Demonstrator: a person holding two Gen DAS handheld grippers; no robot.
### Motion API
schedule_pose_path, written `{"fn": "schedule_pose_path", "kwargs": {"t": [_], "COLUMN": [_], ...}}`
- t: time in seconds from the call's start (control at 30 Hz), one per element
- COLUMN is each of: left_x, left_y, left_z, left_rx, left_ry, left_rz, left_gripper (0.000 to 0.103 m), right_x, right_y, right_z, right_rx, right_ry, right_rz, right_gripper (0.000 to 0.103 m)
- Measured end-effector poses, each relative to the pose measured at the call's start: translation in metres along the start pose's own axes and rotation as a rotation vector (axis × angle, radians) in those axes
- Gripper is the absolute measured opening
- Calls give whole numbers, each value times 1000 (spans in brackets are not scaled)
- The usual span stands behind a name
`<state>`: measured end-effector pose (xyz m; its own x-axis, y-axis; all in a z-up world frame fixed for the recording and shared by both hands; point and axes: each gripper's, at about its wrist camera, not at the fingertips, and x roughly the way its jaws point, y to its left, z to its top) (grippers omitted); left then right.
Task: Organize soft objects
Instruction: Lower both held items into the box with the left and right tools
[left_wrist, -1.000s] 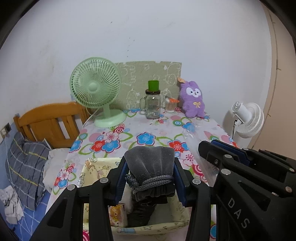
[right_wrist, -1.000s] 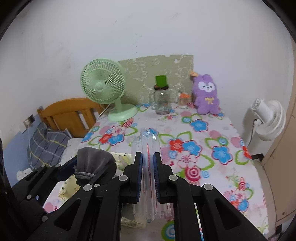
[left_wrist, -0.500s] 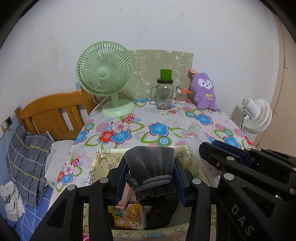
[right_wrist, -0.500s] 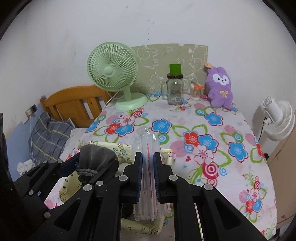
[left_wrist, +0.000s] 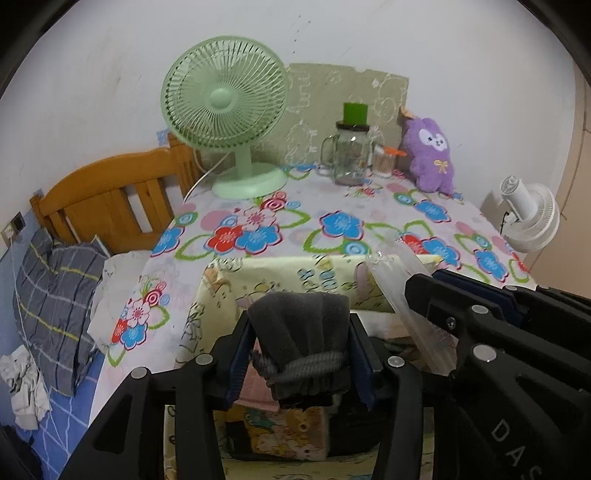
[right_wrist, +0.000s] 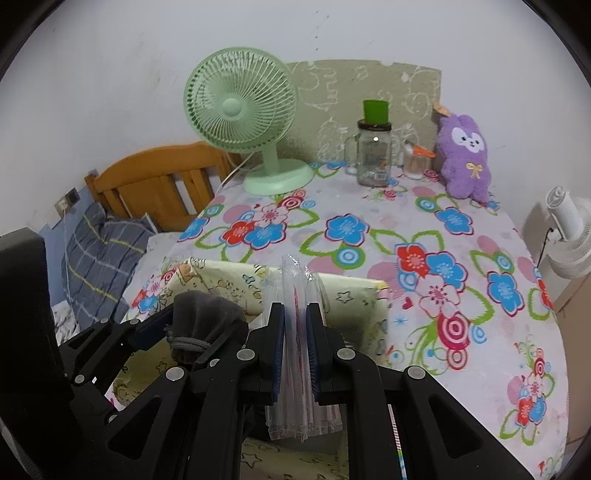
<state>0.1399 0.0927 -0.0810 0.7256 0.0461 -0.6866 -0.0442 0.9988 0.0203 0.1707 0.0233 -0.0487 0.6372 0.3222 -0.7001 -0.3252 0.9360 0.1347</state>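
Soft, even indoor light, faintly dim, white wall evenly lit, weak shadows, small glare spot on the glass jar, strong fisheye bending, black vignette corners, slight overall softness

Pale raised letters reading "DAS" stand on the black body of the right hand-held gripper, seen at the lower right of the left wrist view; nothing else is legible.
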Motion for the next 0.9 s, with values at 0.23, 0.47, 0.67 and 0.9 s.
{"fn": "schedule_pose_path", "kwargs": {"t": [0.23,0.47,0.67,0.9], "left_x": [7,12,10,6], "left_y": [9,12,12,4], "left_z": [-7,-11,-13,-16], "left_rx": [-15,-28,-24,-16], "left_ry": [32,54,57,53], "left_rz": [-6,-8,-8,3], "left_gripper": [73,77,79,84], "right_x": [17,28,32,28], "right_y": [4,5,5,-2], "right_z": [-4,-7,-10,-13], "right_rx": [-7,-5,-2,-8], "right_ry": [44,83,103,107], "right_rz": [12,35,36,-18], "right_gripper": [15,15,24,46]}}
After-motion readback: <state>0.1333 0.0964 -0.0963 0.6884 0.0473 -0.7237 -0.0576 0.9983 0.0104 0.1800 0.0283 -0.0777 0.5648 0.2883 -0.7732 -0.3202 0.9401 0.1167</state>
